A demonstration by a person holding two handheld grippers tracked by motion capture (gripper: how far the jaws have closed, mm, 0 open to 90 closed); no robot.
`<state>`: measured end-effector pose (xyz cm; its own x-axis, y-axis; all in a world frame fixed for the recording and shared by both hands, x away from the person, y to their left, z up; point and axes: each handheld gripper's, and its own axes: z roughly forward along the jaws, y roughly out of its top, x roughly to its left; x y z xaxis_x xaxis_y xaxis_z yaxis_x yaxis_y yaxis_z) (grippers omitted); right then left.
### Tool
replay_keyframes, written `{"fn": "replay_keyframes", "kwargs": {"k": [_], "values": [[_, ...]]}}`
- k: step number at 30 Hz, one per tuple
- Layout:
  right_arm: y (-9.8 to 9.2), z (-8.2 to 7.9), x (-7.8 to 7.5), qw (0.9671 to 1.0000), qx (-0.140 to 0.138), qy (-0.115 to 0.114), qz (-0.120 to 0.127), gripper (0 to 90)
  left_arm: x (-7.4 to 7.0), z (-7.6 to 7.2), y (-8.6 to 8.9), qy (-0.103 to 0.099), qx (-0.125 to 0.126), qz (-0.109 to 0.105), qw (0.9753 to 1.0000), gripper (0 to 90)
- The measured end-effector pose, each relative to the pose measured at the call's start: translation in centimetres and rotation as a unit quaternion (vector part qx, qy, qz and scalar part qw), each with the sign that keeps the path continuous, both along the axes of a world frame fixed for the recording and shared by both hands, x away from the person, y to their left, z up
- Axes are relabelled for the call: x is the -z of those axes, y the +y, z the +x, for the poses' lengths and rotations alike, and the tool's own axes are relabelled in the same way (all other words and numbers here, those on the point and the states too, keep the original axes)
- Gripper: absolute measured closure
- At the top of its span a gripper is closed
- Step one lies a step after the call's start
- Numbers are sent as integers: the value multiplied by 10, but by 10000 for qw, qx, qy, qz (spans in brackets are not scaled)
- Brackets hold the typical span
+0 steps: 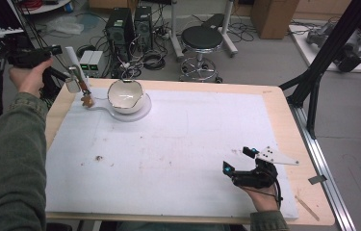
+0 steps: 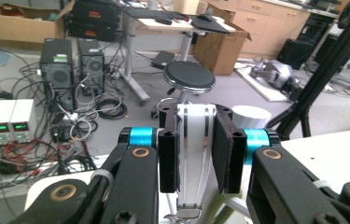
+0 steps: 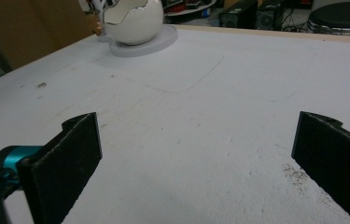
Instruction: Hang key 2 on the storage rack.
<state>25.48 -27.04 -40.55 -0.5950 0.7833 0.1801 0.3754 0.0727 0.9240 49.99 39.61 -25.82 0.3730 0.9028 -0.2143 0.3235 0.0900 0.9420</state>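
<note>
Upper left of the frame, the left tool [image 1: 74, 77] clamps an upright scoop [image 2: 192, 154] just left of the bowl [image 1: 125, 96], while the right tool [image 1: 240, 161] rests apart at lower right

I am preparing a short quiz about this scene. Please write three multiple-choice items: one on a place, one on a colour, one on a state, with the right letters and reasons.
1. Where on the table does the bowl stand?
A. far left part
B. near right corner
C. the middle

2. What colour is the bowl?
A. red
B. white
C. black

3. How do the jaws of the right gripper stand?
A. shut on the bowl
B. shut on nothing
C. wide open, holding nothing

Answers:
1 A: the high view shows it at the far edge, near the left gripper.
2 B: its shell is white in the high view and the right gripper view.
3 C: in the right gripper view bare table lies between the two jaws.
</note>
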Motion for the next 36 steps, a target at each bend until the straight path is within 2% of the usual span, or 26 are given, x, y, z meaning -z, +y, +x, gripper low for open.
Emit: {"fn": "replay_keyframes", "kwargs": {"k": [1, 5, 9, 11, 14, 20, 22, 25, 29, 33, 36], "values": [[0, 0, 0, 10000, 2, 5, 4, 4, 1, 1, -1, 44, 27, -41, 10000, 738], [-1, -1, -1, 10000, 17, 2, 28, 4, 2, 1, -2, 168, 32, 15, 9999, 738], [-2, -2, -3, 10000, 26, -24, 44, 4, 6, -1, 0, 244, -5, -91, 9997, 737], [-2, -2, -3, 10000, 29, -16, 48, 4, 8, -1, 0, 385, 83, -53, 9992, 737], [-2, -2, -3, 10000, 29, -39, 40, 4, 9, -1, -2, 446, 115, 21, 9989, 728], [-1, -1, -3, 10000, 14, -16, 68, 4, 8, -5, -1, 522, 259, -16, 9983, 717], [-1, -1, -3, 10000, 5, -38, 51, 4, 6, -7, -1, 465, 268, -108, 9985, 674], [0, -1, -3, 10000, 2, -32, 43, 4, 5, -10, 1, 378, 74, -205, 9990, 562], [0, -1, -4, 10000, -6, -47, 51, 4, 6, -17, 6, 292, -83, -308, 9991, 500], [0, 0, -3, 10000, -6, -30, 47, 4, 7, -24, 9, 232, -54, -421, 9988, 491], [0, 0, -3, 10000, -15, -18, 64, 4, 5, -29, 9, 240, -25, -330, 9992, 410]]}}
